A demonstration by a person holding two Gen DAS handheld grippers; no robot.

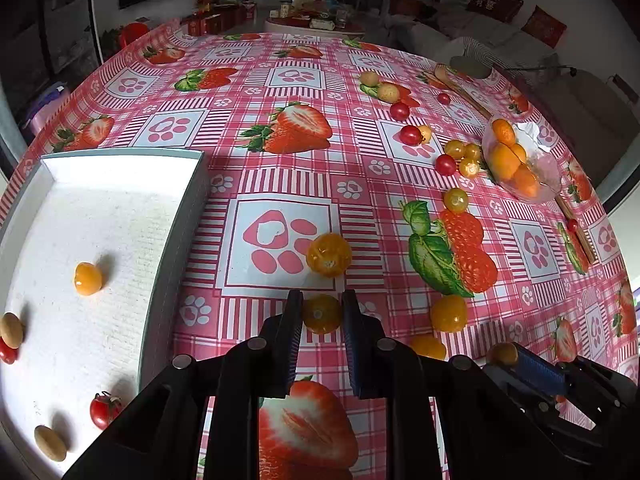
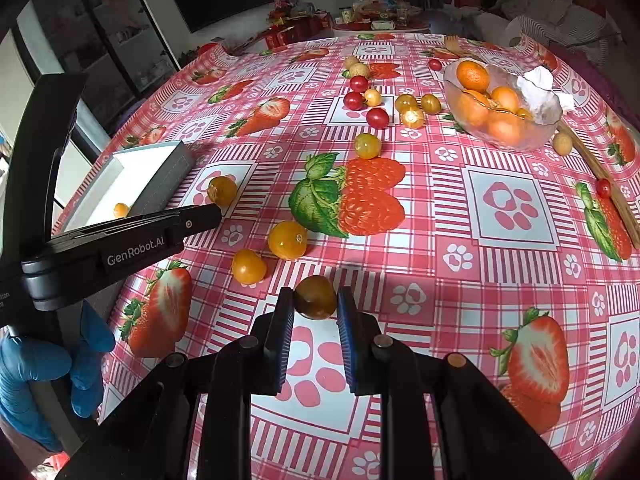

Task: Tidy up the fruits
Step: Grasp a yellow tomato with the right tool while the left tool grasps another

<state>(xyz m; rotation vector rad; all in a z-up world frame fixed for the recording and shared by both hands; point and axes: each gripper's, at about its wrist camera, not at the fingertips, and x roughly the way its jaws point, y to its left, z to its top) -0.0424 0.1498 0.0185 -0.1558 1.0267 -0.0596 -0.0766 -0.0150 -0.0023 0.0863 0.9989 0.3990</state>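
My left gripper (image 1: 322, 314) is shut on a yellow cherry tomato (image 1: 321, 315), held just above the strawberry tablecloth. A white tray (image 1: 188, 200) lies to its left and holds a yellow tomato (image 1: 88, 278), two red tomatoes and two tan fruits. My right gripper (image 2: 315, 300) is shut on a dark yellow-brown tomato (image 2: 315, 297); it also shows at the left wrist view's lower right (image 1: 520, 364). Loose yellow tomatoes (image 2: 287, 239) (image 2: 249, 266) (image 1: 329, 255) lie nearby. The left gripper's body (image 2: 120, 240) crosses the right wrist view's left side.
A glass bowl (image 2: 536, 136) of oranges with a crumpled tissue stands at the far right. Red, yellow and pale small fruits (image 2: 377, 117) are scattered in front of it. Wooden chopsticks (image 2: 600, 176) lie along the right table edge. A blue-gloved hand (image 2: 40, 376) holds the left gripper.
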